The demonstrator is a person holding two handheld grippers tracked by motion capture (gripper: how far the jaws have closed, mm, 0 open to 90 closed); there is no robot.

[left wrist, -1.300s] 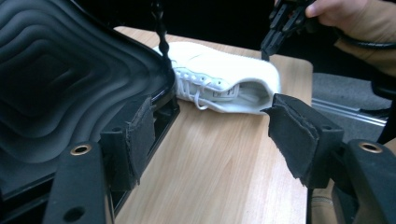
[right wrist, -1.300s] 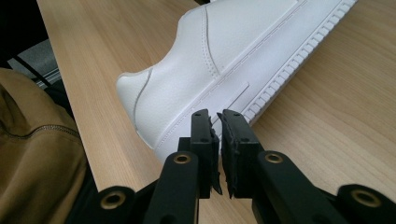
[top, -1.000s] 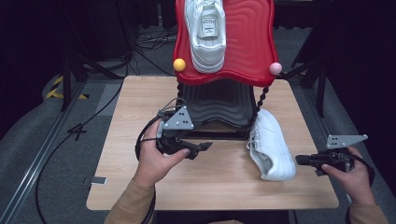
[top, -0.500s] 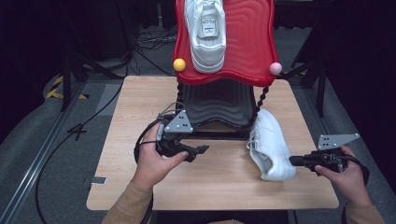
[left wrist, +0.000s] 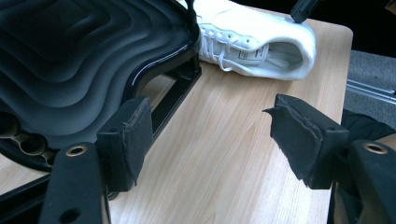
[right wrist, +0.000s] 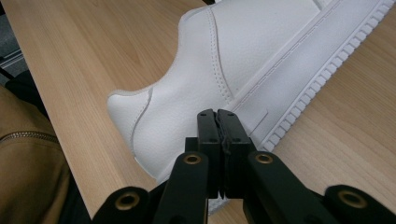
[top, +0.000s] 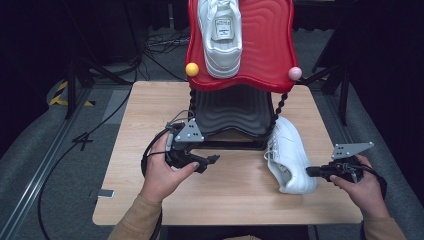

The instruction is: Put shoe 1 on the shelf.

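A white sneaker (top: 289, 156) lies on its side on the wooden table (top: 235, 192), right of a two-tier shoe rack. A second white sneaker (top: 221, 35) rests on the rack's red top shelf (top: 265, 45). My right gripper (top: 309, 172) points at the lying sneaker's heel (right wrist: 154, 130). Its jaws have just closed the last bit and are shut with nothing between them, the tips (right wrist: 218, 115) right at the heel's side. My left gripper (top: 214, 160) hovers open in front of the black lower shelf (left wrist: 79, 56), with bare wood between its pads (left wrist: 133, 133). The lying sneaker (left wrist: 254, 44) shows beyond it.
A yellow ball (top: 192, 69) and a pink ball (top: 295, 73) cap the rack's twisted posts. Cables trail from both grippers. Dark floor, a rail and stands surround the table. Open wood lies before the rack and at the table's left.
My right gripper has slid left toward the lying sneaker's heel. The left hand has stayed put.
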